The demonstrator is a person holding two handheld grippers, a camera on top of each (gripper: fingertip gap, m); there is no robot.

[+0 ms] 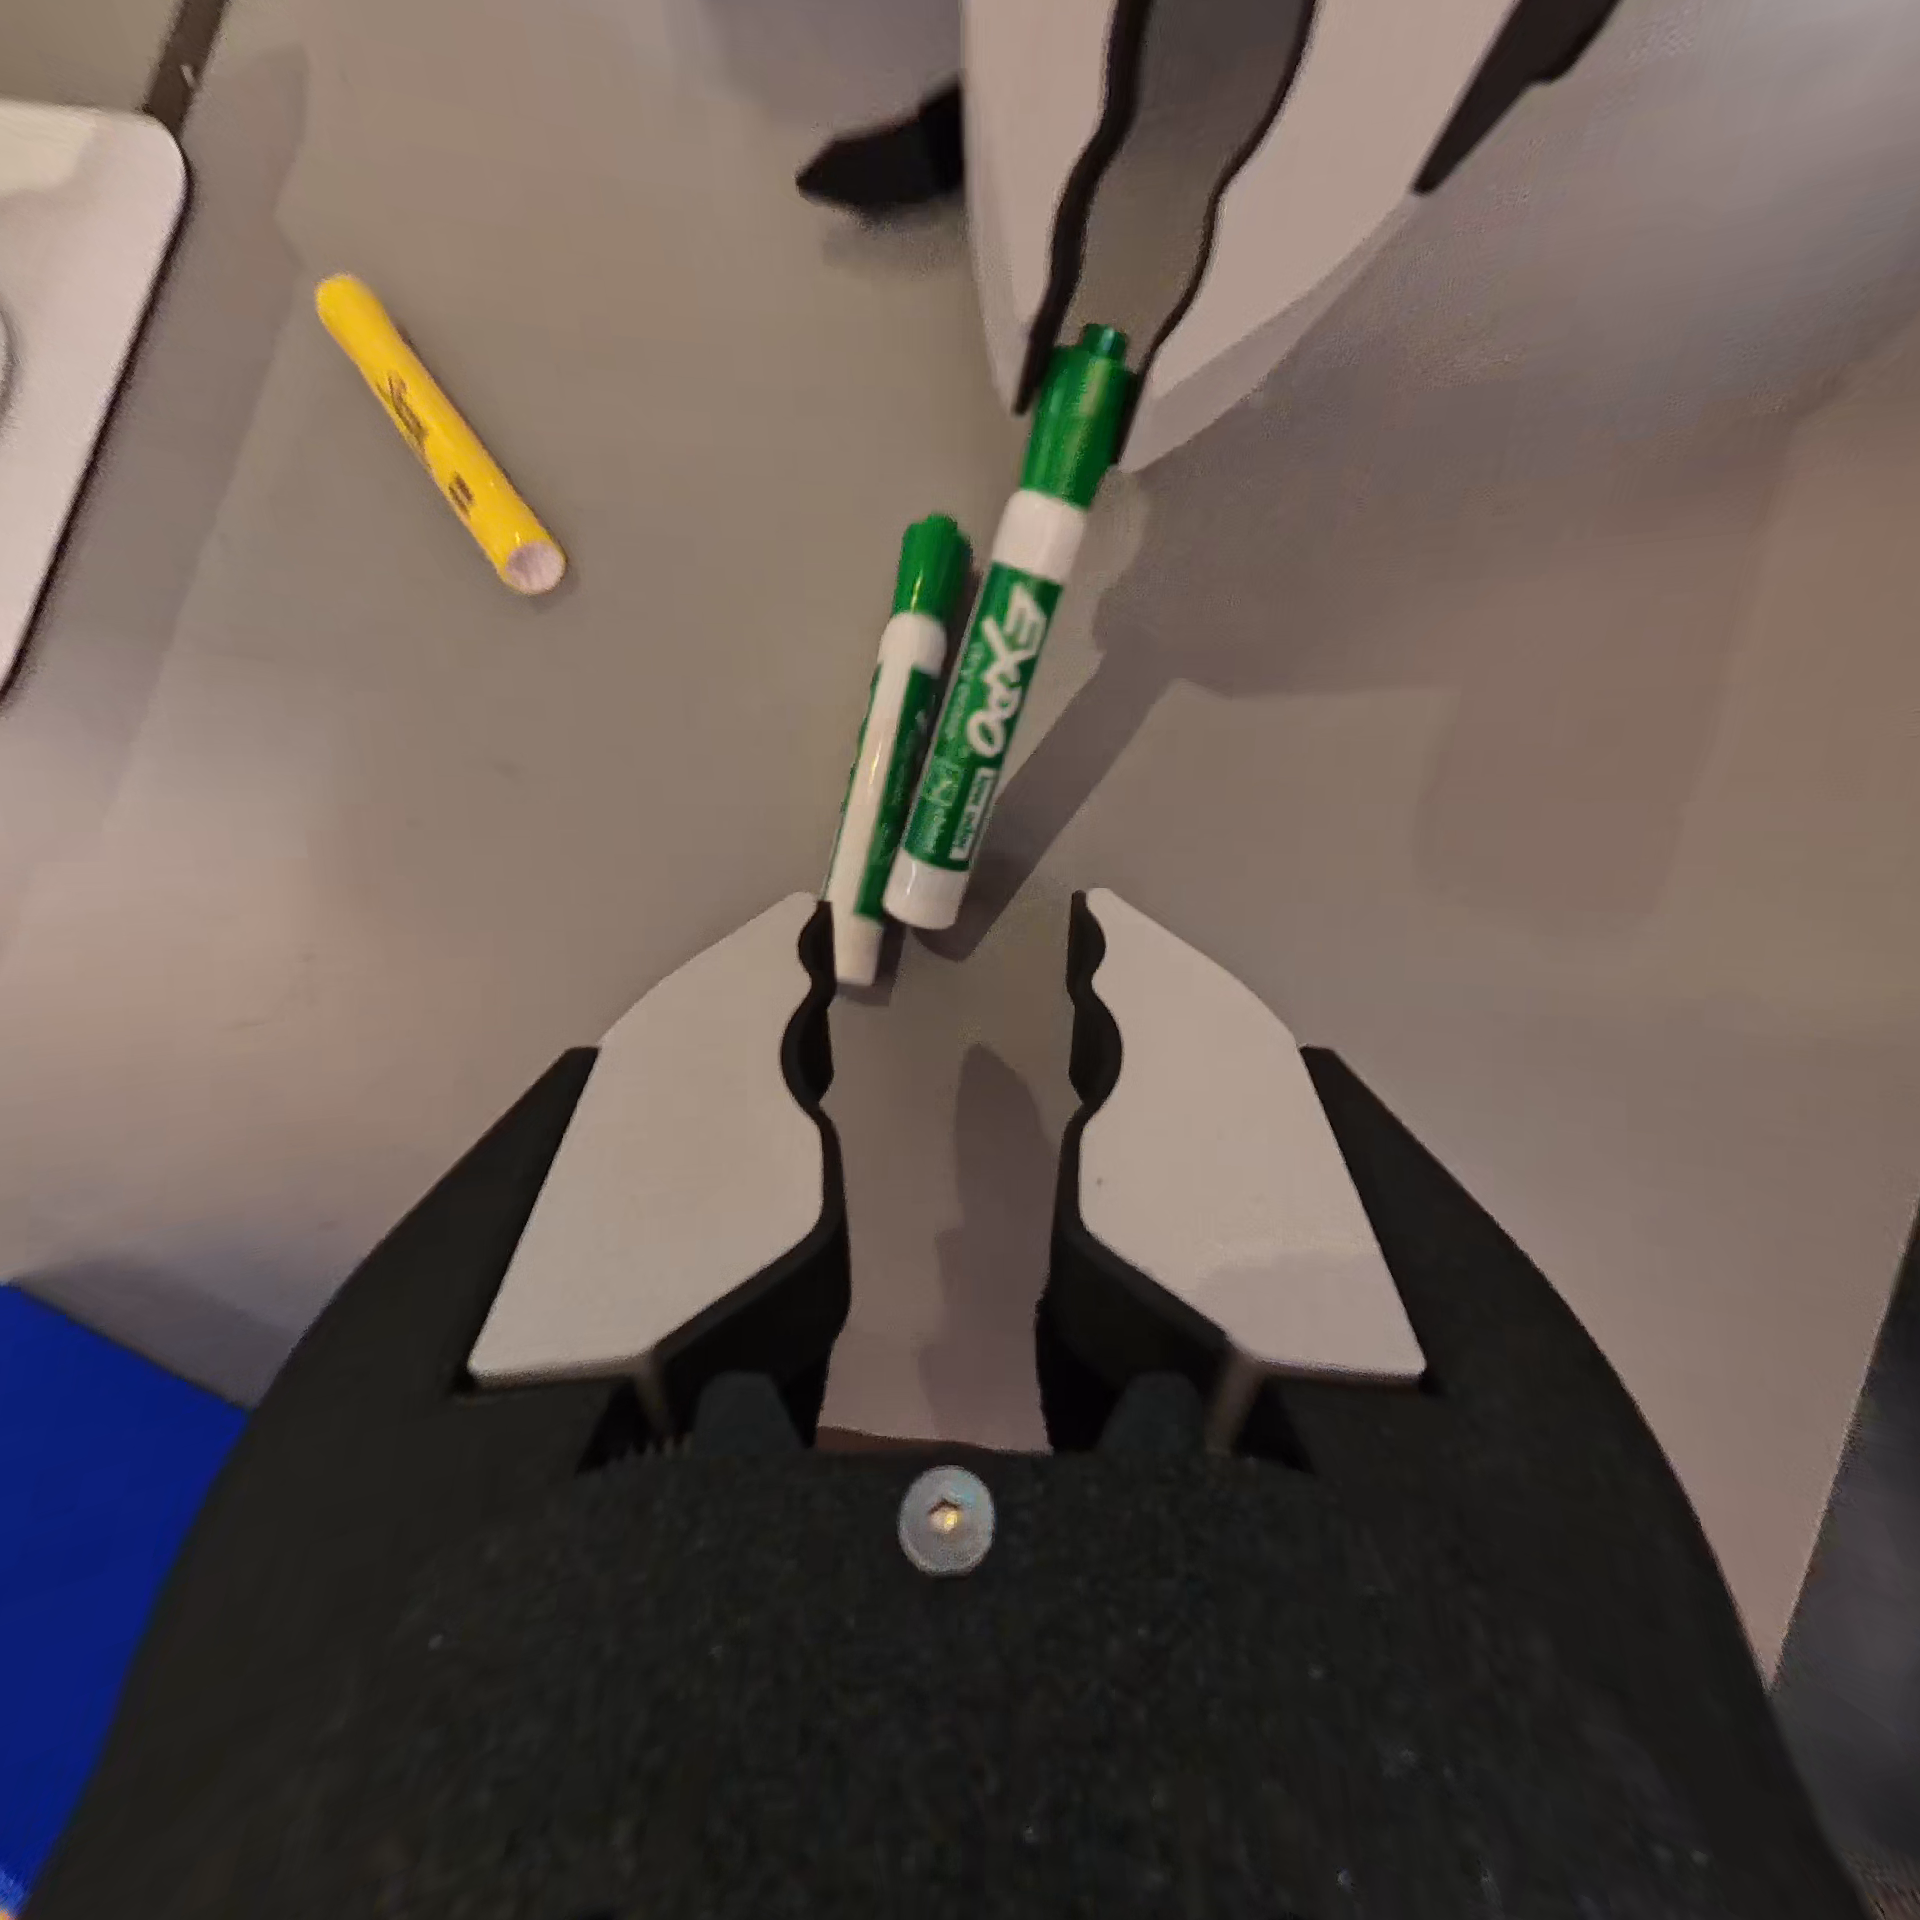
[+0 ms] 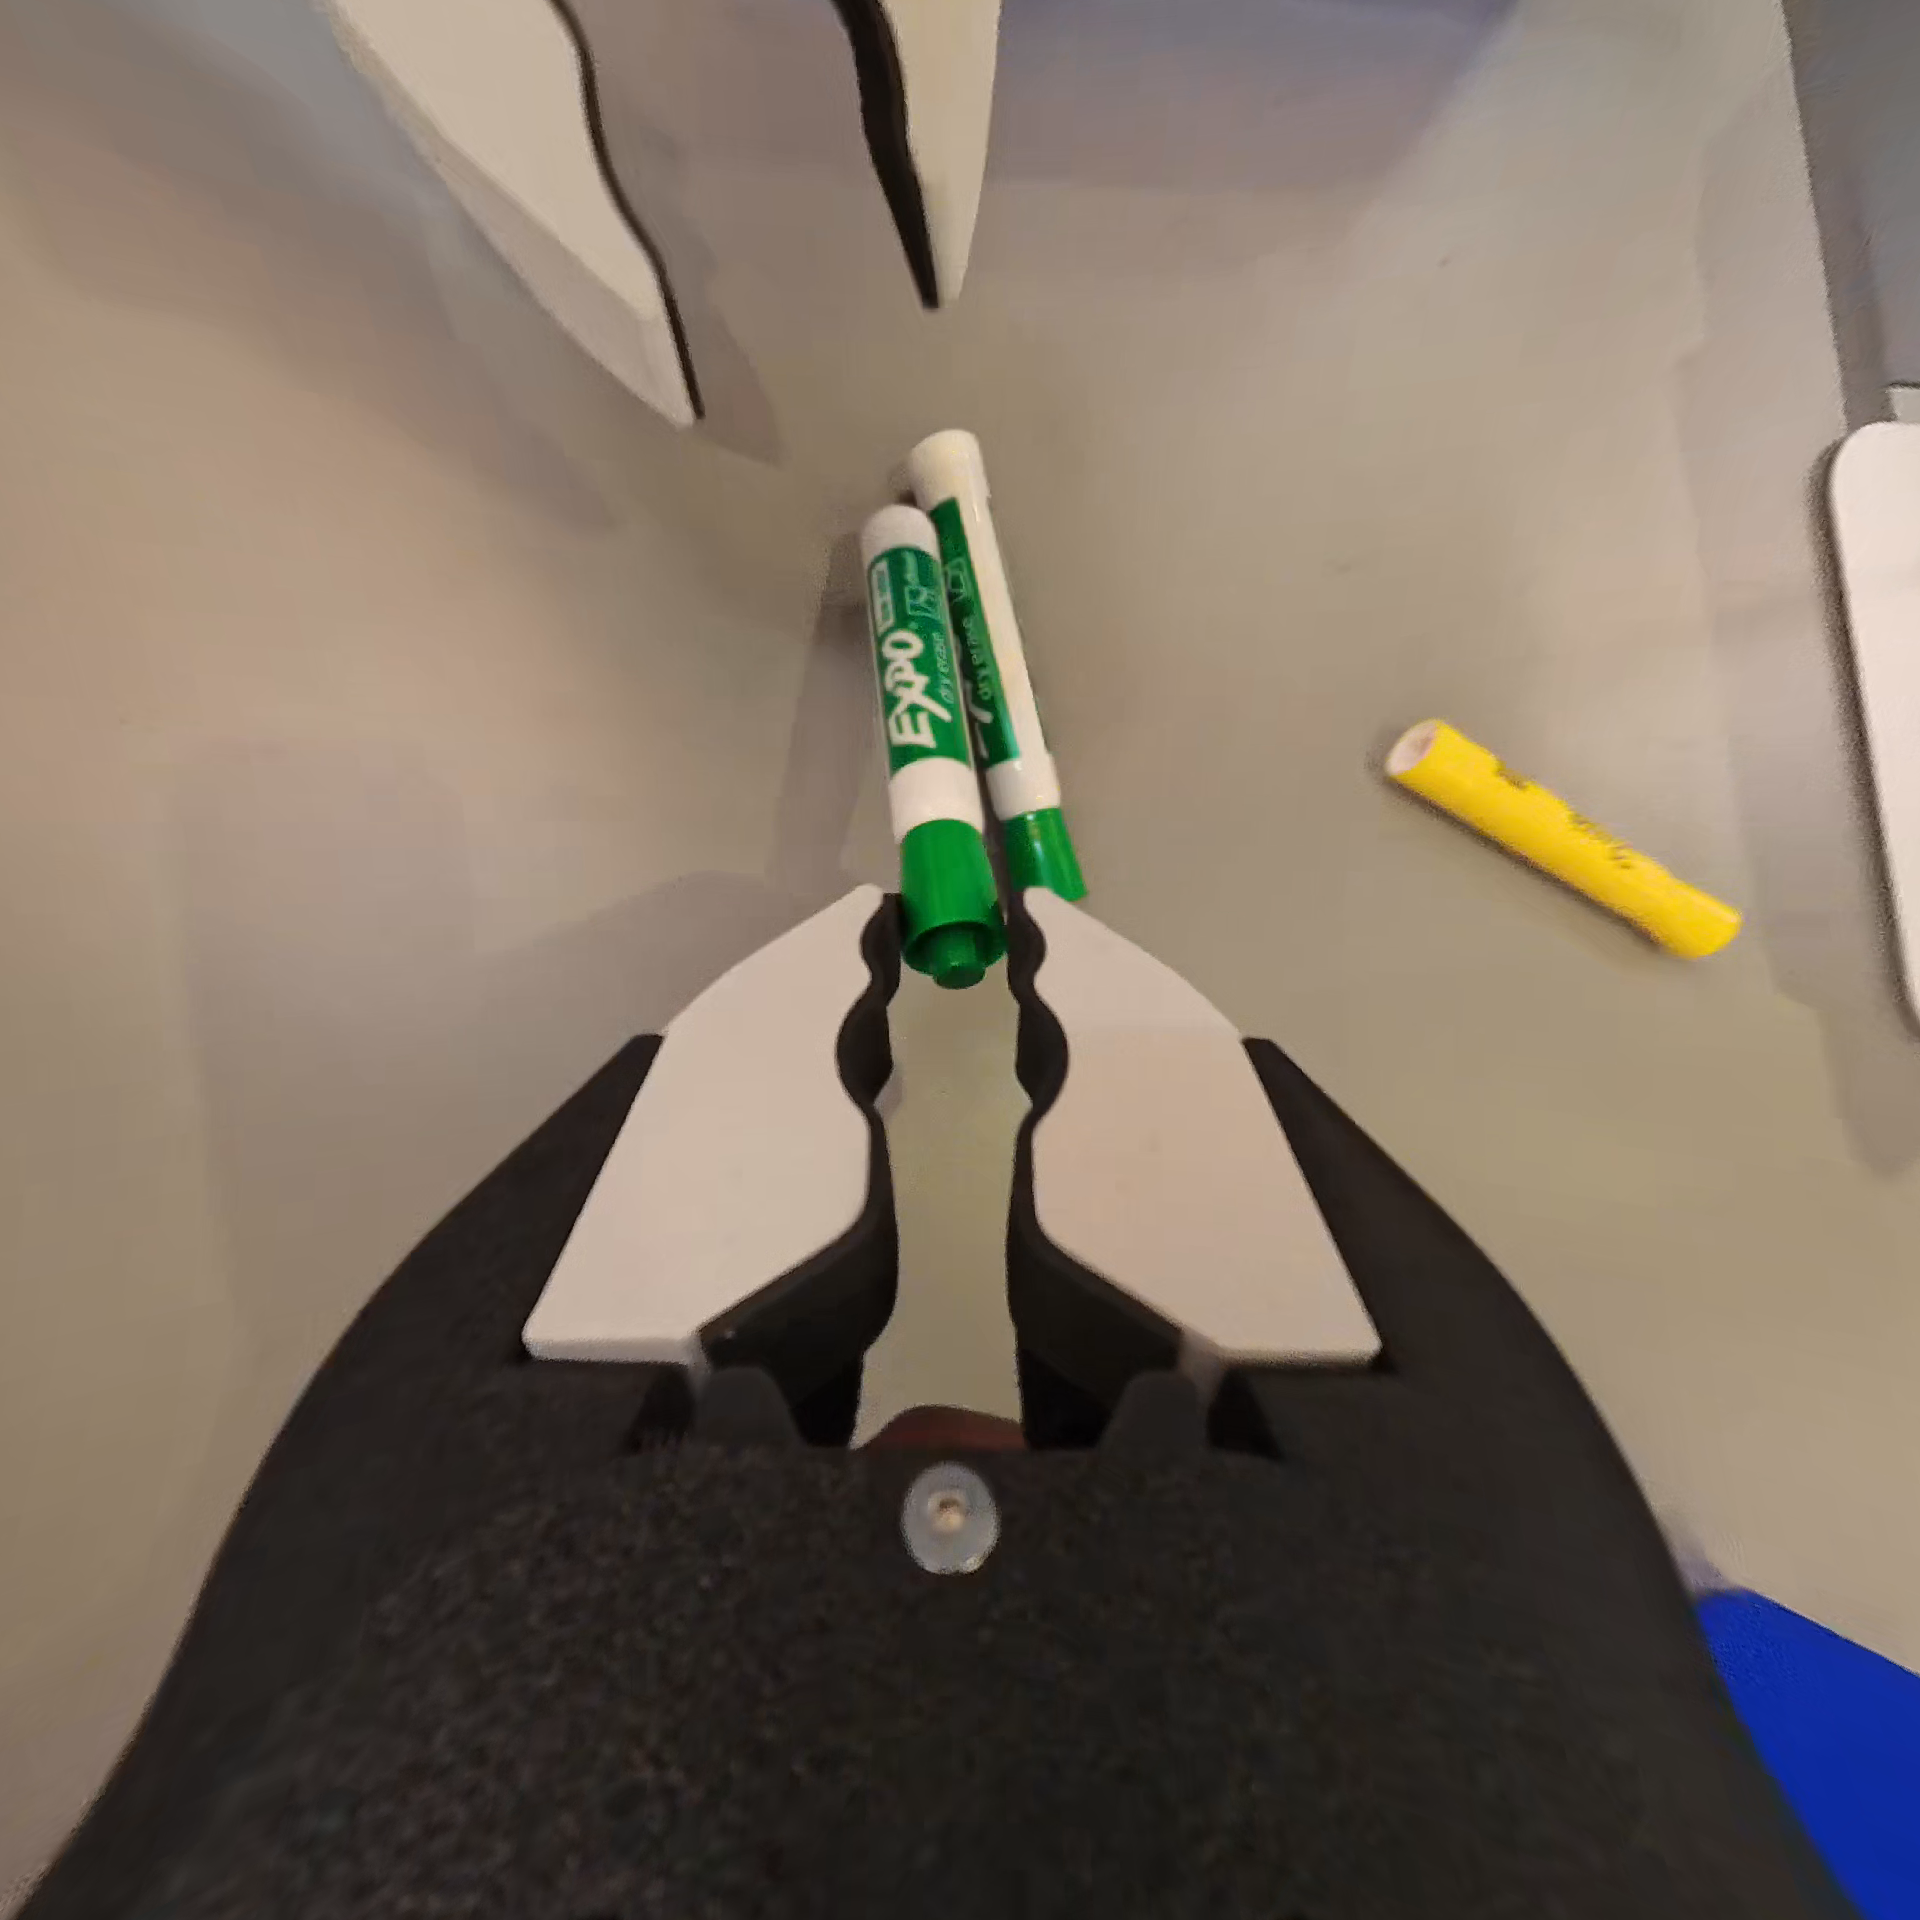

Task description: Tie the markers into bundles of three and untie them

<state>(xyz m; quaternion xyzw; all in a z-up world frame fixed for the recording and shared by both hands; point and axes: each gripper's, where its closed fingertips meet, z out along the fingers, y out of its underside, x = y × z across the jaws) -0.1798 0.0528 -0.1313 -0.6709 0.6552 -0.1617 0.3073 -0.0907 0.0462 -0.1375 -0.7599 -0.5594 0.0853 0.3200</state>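
Two green-capped white markers lie close together on the grey table. My right gripper (image 2: 953,906) is shut on the cap end of the thicker green marker (image 2: 920,675), which tilts up at that end; in the left wrist view this gripper (image 1: 1086,390) holds the same marker (image 1: 992,675) from the far side. The thinner green marker (image 1: 883,748) lies flat beside it (image 2: 1003,665). My left gripper (image 1: 951,912) is open and empty, its left fingertip next to the thin marker's white end; it also shows in the right wrist view (image 2: 805,348). A yellow marker (image 1: 436,431) lies apart (image 2: 1558,836).
A white flat object (image 1: 62,364) sits at the table's side beyond the yellow marker, also in the right wrist view (image 2: 1881,675). A blue object (image 1: 83,1507) lies near my left gripper's base (image 2: 1818,1714). A dark shape (image 1: 894,156) shows at the far edge. The left gripper's tips are roughly 10 cm from the right gripper's.
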